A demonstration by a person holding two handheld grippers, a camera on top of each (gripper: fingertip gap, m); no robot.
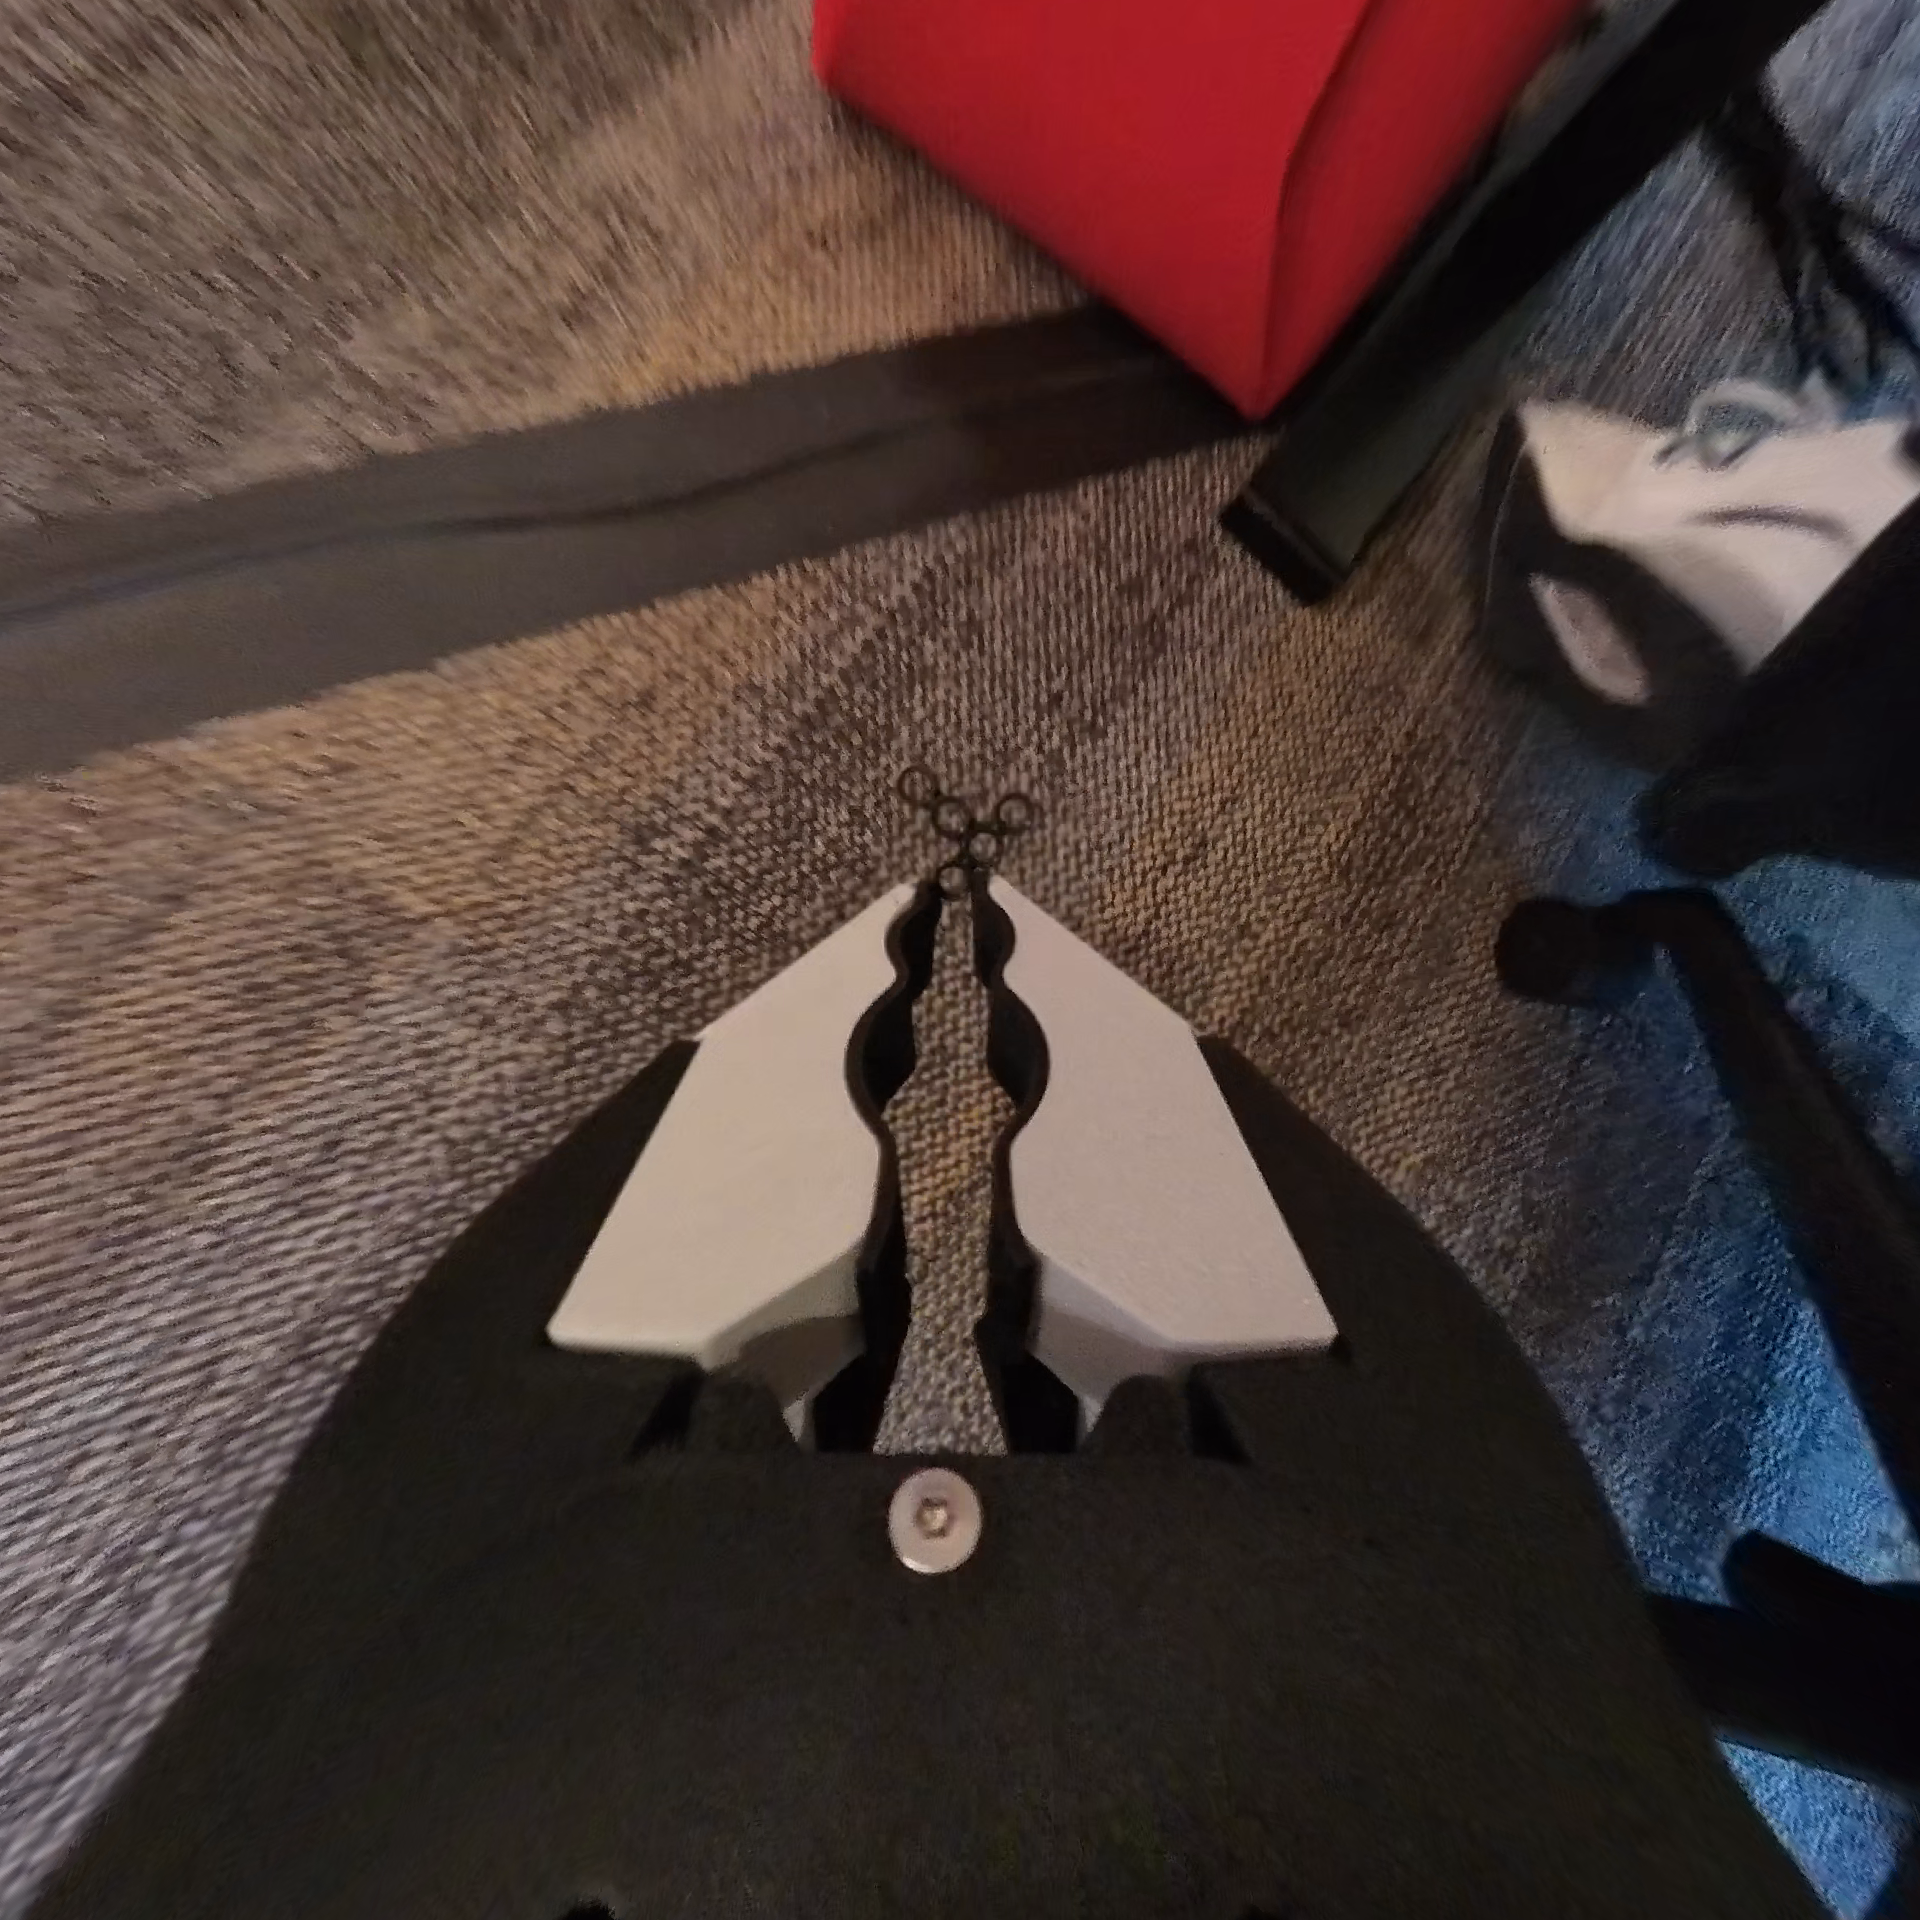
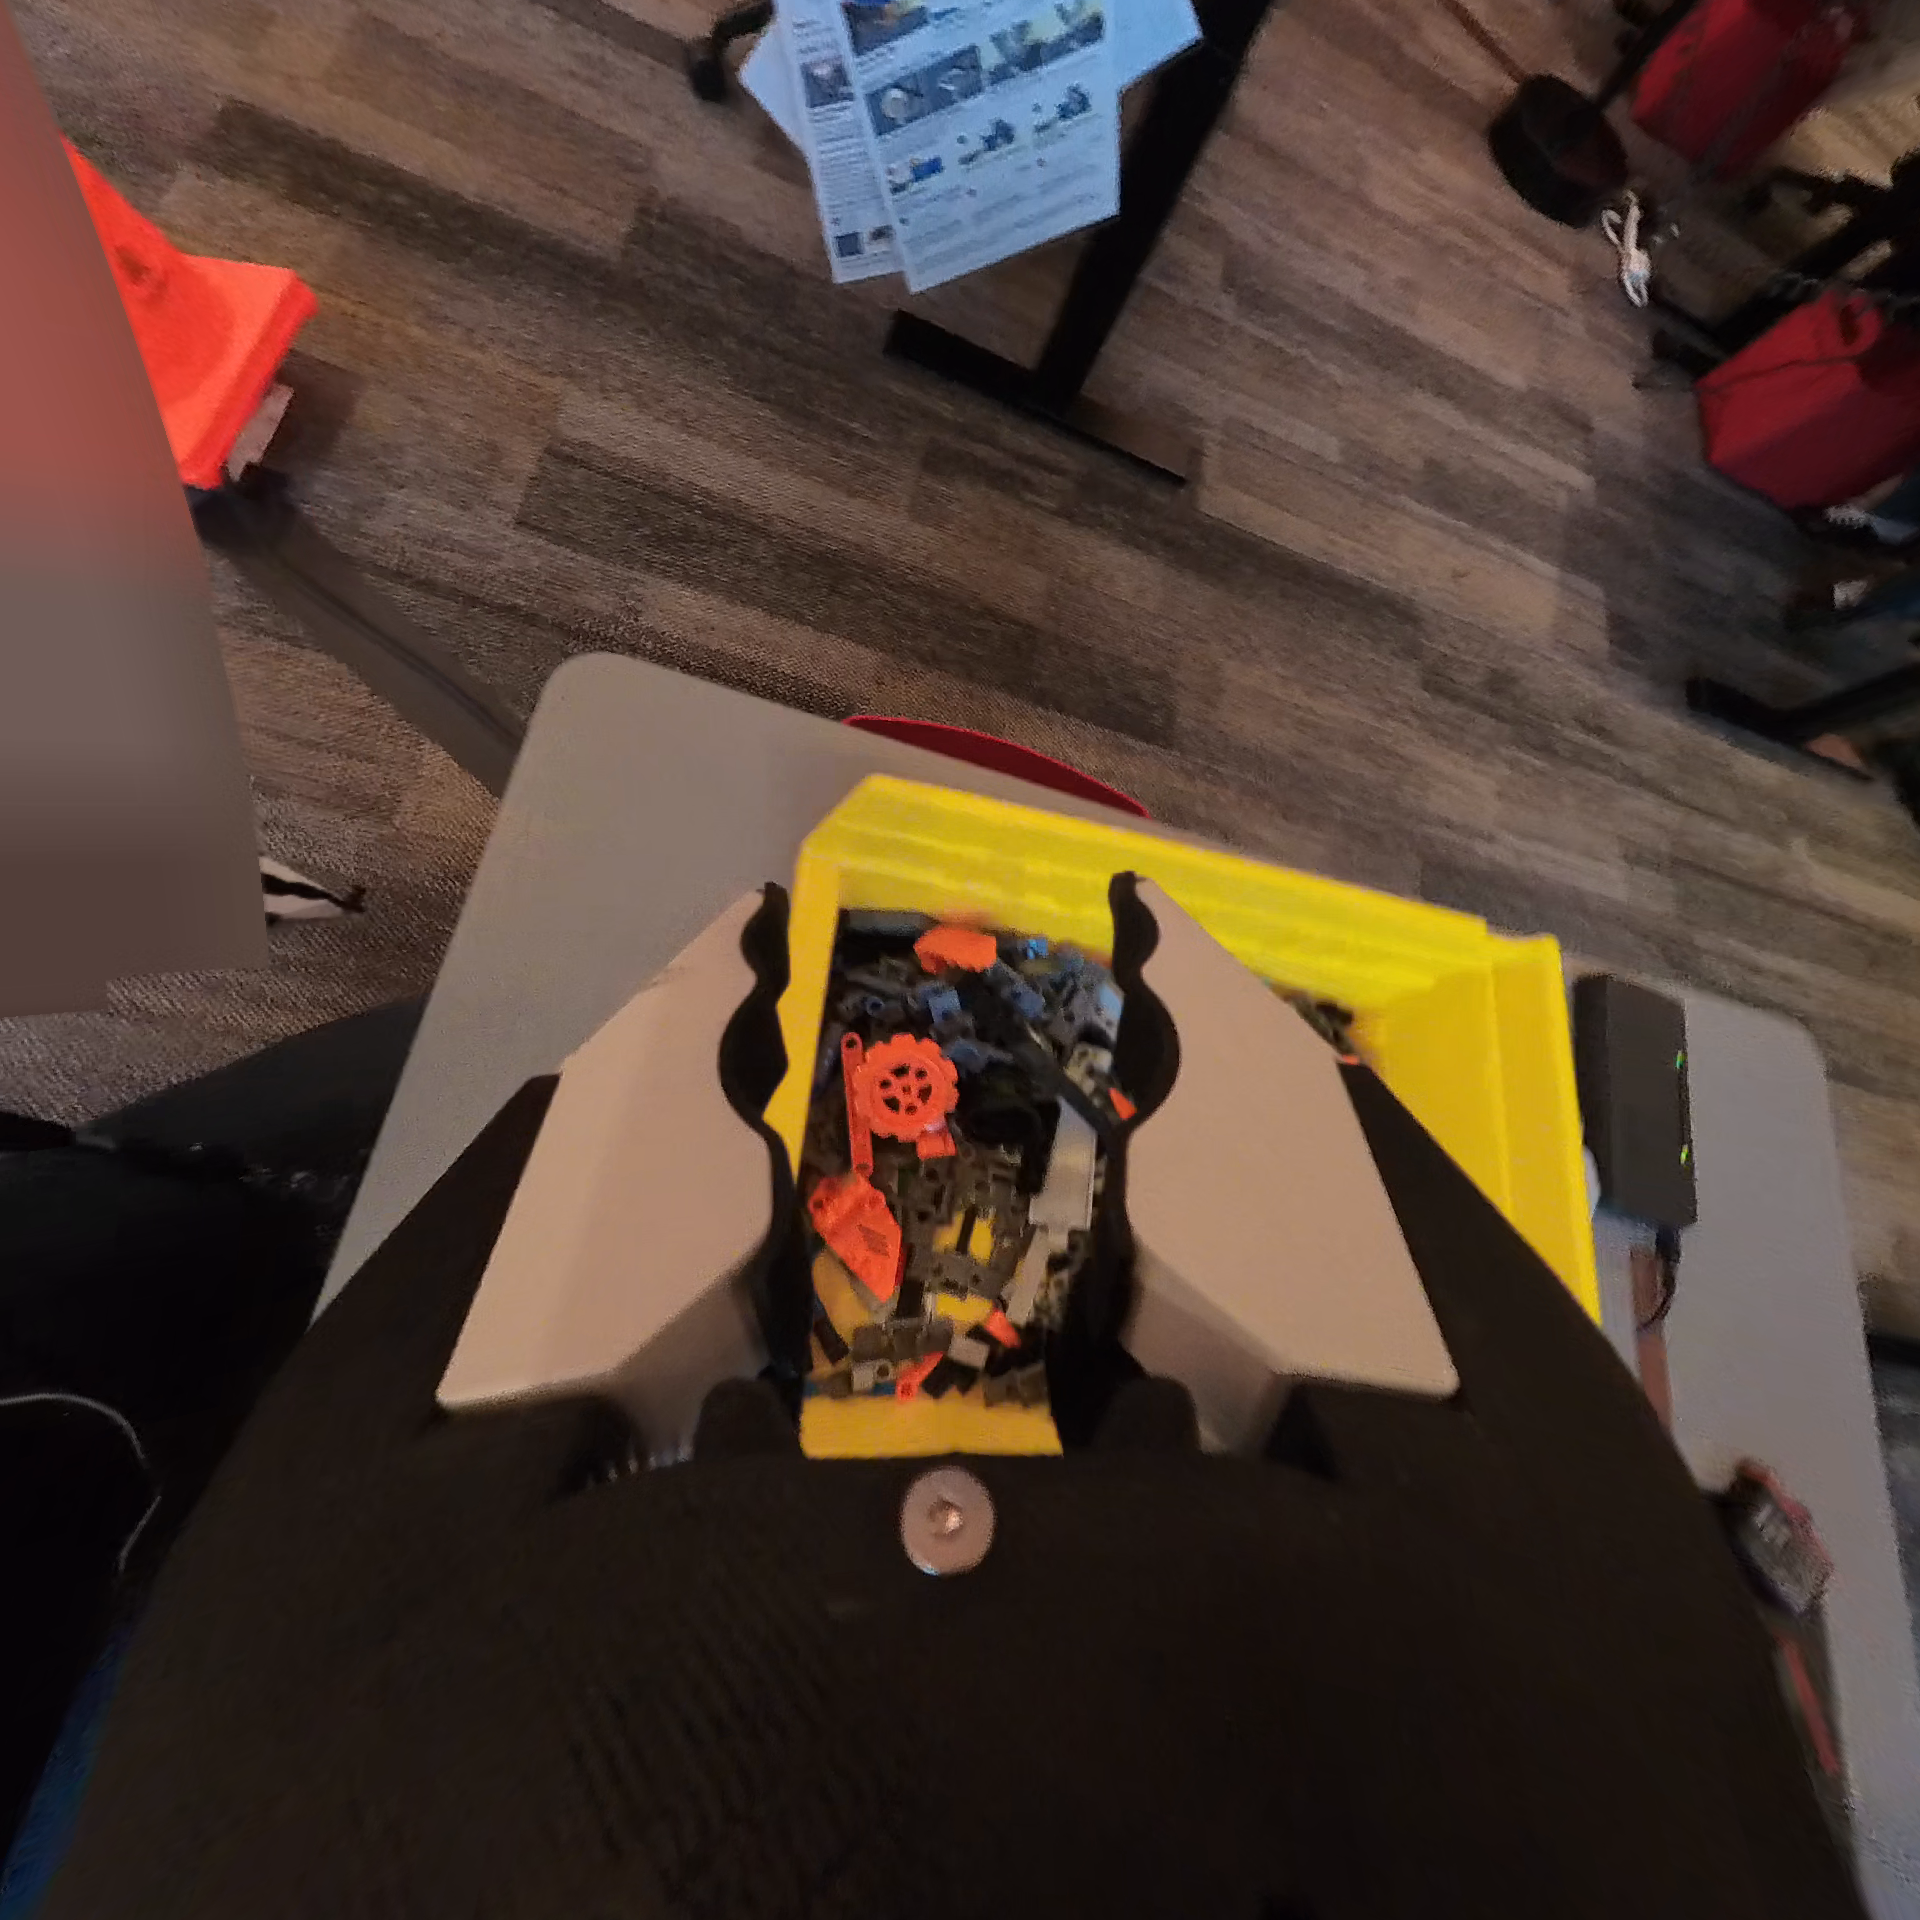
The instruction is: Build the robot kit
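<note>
My left gripper [image 1: 958,883] is shut on a small black part made of linked rings [image 1: 961,826], pinched at the fingertips and held above grey carpet [image 1: 416,987]. My right gripper [image 2: 951,899] is open and empty, held above a yellow bin [image 2: 1434,997] on a pale grey table [image 2: 623,790]. The bin is full of small building pieces in black, blue, grey and orange, among them an orange gear [image 2: 902,1089]. The right gripper's fingers span the bin's left half.
In the left wrist view: a red box [image 1: 1122,177], a black table leg [image 1: 1382,416], a dark floor strip [image 1: 520,520], a shoe [image 1: 1662,561] and a chair base [image 1: 1766,1091]. In the right wrist view: a black device [image 2: 1631,1101] beside the bin, an orange cone [image 2: 197,312], hanging papers [image 2: 977,125], red boxes [image 2: 1818,395]. The gap from one gripper's tips to the other's is roughly 75 centimetres.
</note>
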